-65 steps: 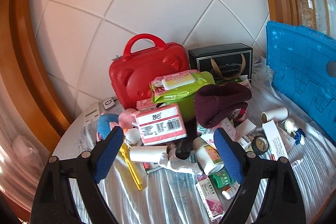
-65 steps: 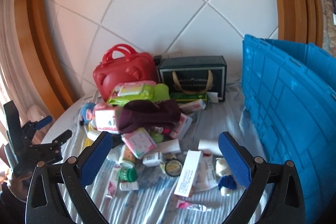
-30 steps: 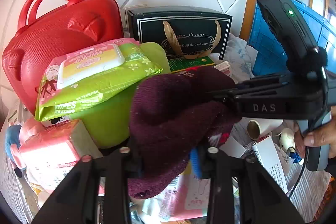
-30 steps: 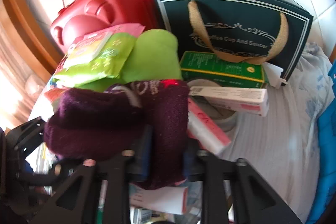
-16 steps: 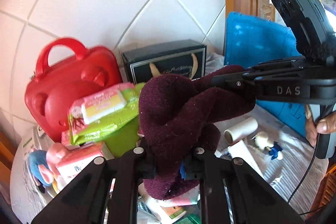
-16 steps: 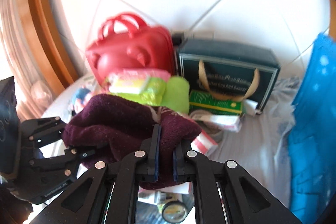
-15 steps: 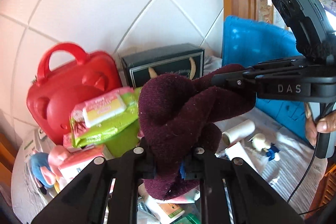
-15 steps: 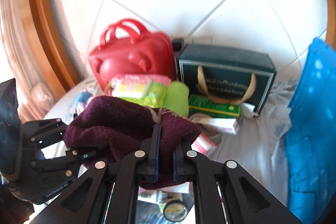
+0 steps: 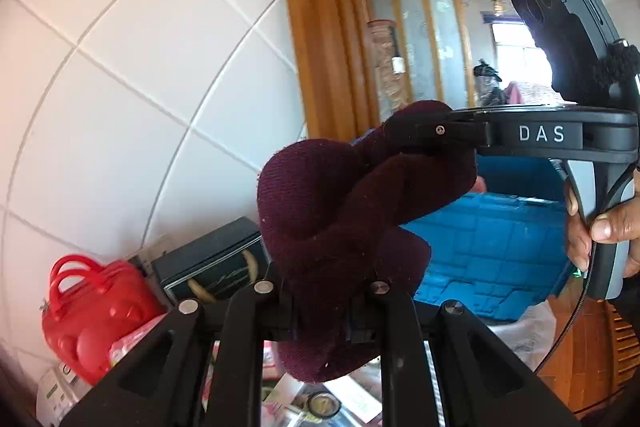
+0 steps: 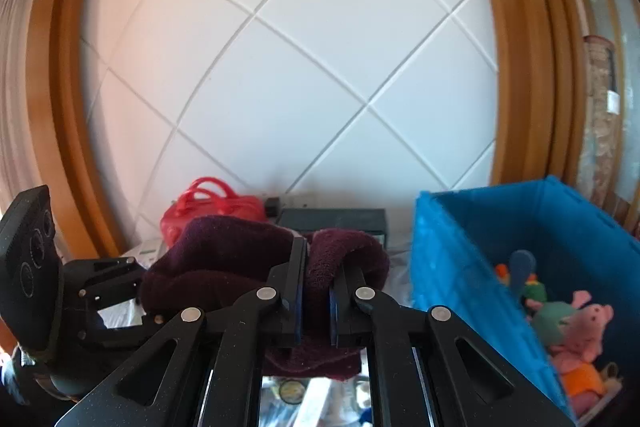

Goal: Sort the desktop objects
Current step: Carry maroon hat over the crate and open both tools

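Note:
A dark maroon knitted hat (image 9: 344, 227) hangs in the air, held by both grippers at once. My left gripper (image 9: 320, 311) is shut on its lower part. My right gripper (image 10: 316, 303) is shut on its other end (image 10: 344, 259) and shows in the left wrist view (image 9: 436, 135) coming in from the right. The hat (image 10: 224, 259) is high above the cluttered table, left of the blue crate (image 10: 532, 267). The left gripper shows at the left of the right wrist view (image 10: 132, 291).
The blue crate (image 9: 492, 251) holds several soft toys, among them a pink one (image 10: 580, 331). A red handbag-shaped case (image 9: 92, 319) and a black gift box (image 9: 212, 267) stand against the white tiled wall. Small items (image 9: 320, 403) lie on the table below.
Both grippers closed on the maroon hat on the pile and have lifted it well above the table, towards the blue crate. The pile has dropped low in both views.

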